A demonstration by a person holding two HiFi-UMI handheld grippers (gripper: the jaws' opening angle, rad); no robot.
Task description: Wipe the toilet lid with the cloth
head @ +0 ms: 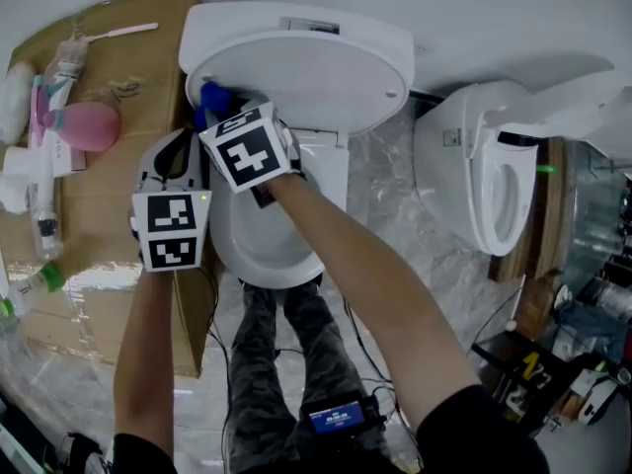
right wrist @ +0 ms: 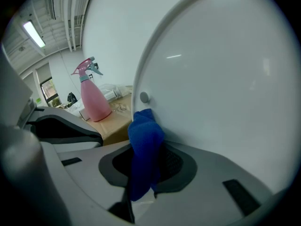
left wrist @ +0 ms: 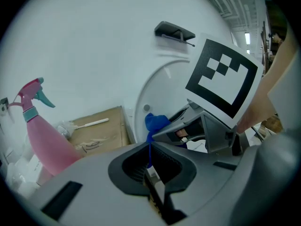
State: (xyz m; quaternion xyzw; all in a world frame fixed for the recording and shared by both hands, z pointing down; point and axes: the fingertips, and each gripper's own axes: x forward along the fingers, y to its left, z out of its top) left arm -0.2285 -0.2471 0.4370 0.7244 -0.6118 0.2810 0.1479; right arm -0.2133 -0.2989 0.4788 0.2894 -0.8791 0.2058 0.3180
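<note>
Toilet lid (head: 316,77): white and glossy, it stood raised at 12 o'clock from the bowl (head: 259,250) in the head view and filled most of the right gripper view.
Cloth (right wrist: 146,135): blue and bunched, it rested against the lid's inner face near the 9 o'clock edge, just under a small round stud (right wrist: 144,97).
Right tool (right wrist: 141,173): its jaws pinched the cloth, which rose out of them and touched the lid.
Left tool (left wrist: 153,173): its jaws were pressed together with nothing gripped. It sat just beside the right tool, at about 7 o'clock from it in the head view, clear of the lid.
Bench (head: 128,77): covered in cardboard, it stood at 9 o'clock from the toilet and carried several small items.
Spray bottle (head: 89,126): pink with a teal trigger, it stood on the bench, upright in both gripper views.
Brush (head: 123,31): white-handled, it lay flat on the bench at 12 o'clock from the spray bottle.
Second toilet (head: 484,166): white, it stood at 3 o'clock from the first, well apart.
Person: both forearms reached towards 12 o'clock, and the legs, in patterned trousers (head: 267,363), stood at 6 o'clock from the bowl.
</note>
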